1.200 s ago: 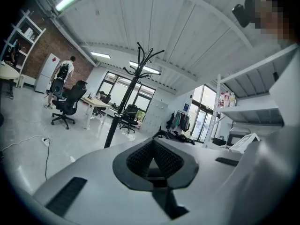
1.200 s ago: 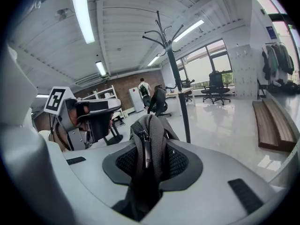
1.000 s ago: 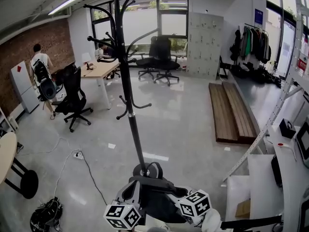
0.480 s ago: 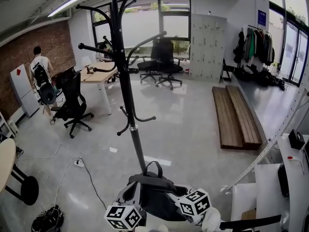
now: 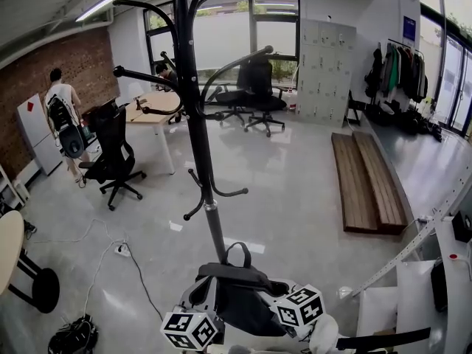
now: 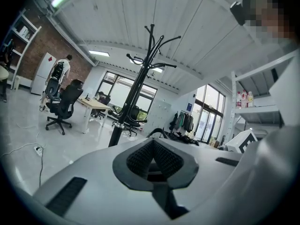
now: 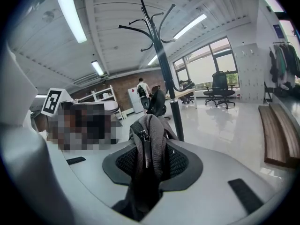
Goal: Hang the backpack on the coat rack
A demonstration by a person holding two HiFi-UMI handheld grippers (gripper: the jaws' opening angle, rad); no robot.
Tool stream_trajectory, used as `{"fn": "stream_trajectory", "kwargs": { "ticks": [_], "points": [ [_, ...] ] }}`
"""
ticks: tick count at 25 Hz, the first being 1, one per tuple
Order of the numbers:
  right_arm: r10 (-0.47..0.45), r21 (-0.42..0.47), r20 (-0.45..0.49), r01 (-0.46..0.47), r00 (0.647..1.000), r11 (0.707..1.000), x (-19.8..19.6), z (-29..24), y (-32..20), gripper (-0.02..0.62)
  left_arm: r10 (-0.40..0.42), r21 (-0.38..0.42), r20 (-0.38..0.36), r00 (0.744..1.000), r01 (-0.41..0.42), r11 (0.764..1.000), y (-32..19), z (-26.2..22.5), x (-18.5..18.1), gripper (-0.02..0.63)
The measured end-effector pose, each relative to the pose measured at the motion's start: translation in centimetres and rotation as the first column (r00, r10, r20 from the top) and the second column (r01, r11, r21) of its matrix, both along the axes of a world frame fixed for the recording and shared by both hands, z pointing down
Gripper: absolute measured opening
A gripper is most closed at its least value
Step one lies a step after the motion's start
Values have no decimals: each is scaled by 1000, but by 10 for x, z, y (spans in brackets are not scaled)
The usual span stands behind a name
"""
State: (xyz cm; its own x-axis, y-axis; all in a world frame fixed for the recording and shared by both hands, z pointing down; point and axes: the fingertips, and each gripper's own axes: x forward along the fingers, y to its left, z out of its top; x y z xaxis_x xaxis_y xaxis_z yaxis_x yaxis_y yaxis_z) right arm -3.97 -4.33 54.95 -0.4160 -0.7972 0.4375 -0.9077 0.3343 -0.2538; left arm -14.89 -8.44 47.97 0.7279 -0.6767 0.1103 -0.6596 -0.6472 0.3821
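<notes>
The black coat rack (image 5: 200, 146) stands straight ahead on the grey floor, its curved hooks (image 5: 140, 76) spreading at head height. The dark grey backpack (image 5: 236, 301) hangs low in front of me, its top handle (image 5: 237, 251) near the rack's pole. My right gripper (image 7: 148, 142) is shut on a fold of backpack fabric with a zipper. The pads of my left gripper (image 6: 153, 146) meet at their tips and no fabric shows between them. Its view shows the handle loop (image 6: 159, 132) just beyond. Both marker cubes (image 5: 189, 330) (image 5: 299, 307) flank the backpack.
A black office chair (image 5: 114, 153) and a desk (image 5: 155, 108) stand at the left, where a person (image 5: 62, 116) wears a backpack. Wooden planks (image 5: 369, 183) lie at the right. A cable and power strip (image 5: 119, 250) cross the floor. White shelving (image 5: 413, 301) borders my right.
Both grippers and the backpack have moved closer to the coat rack. The rack now looms larger and its pole base sits just behind the backpack handle.
</notes>
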Motion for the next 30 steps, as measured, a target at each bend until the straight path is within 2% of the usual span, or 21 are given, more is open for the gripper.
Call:
{"fn": "stream_trajectory", "kwargs": {
  "ticks": [12, 19, 25, 30],
  "points": [
    [-30, 3, -11, 30, 999, 1000, 18, -5, -51, 106, -21, -40, 11, 1000, 21, 999, -36, 10, 7, 3],
    [-139, 54, -35, 140, 990, 989, 35, -17, -88, 106, -100, -38, 31, 995, 101, 994, -65, 10, 23, 3],
    [-307, 66, -58, 310, 950, 948, 47, -19, -114, 106, -177, -22, 21, 984, 177, 984, -90, 6, 46, 3],
    [-467, 62, -64, 471, 882, 880, 63, -18, -131, 106, -262, -18, -6, 965, 262, 965, -105, 2, 70, 3]
  ]
}}
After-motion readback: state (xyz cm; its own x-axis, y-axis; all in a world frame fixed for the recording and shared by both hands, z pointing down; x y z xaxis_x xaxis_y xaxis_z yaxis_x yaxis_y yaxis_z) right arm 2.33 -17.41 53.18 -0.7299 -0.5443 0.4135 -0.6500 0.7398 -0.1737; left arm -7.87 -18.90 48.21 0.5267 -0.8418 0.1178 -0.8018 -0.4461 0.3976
